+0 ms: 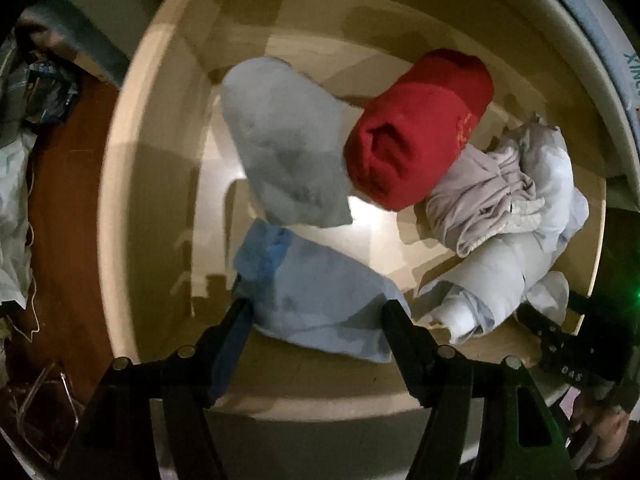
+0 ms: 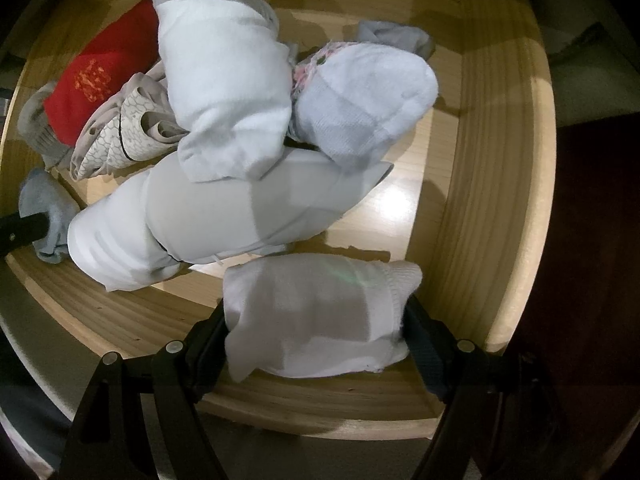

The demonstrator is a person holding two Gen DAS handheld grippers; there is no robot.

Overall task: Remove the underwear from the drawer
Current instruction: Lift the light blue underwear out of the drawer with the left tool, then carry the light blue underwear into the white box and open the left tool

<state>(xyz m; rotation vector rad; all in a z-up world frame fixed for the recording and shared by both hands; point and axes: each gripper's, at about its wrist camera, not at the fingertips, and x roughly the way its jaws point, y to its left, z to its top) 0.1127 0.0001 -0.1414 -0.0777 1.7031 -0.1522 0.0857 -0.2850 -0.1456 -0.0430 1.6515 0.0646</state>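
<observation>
The pale wooden drawer (image 1: 152, 200) holds several folded garments. A light blue folded piece (image 1: 316, 300) lies on the drawer bottom near the front wall. My left gripper (image 1: 318, 308) points down over it, jaws wide, one finger at each end and not squeezing. Behind it lie a grey bundle (image 1: 280, 144) and a red roll (image 1: 416, 128). In the right wrist view my right gripper (image 2: 316, 312) is shut on a white folded garment (image 2: 316, 320), held over the front wall of the drawer (image 2: 480, 200). The right gripper (image 1: 568, 352) also shows at the left view's right edge.
A heap of white and beige garments (image 2: 224, 92) with a long grey-white roll (image 2: 224, 216) fills the drawer's middle. A white and grey bundle (image 2: 360, 100) lies toward the back. Dark red floor (image 1: 60, 220) and clutter lie left of the drawer.
</observation>
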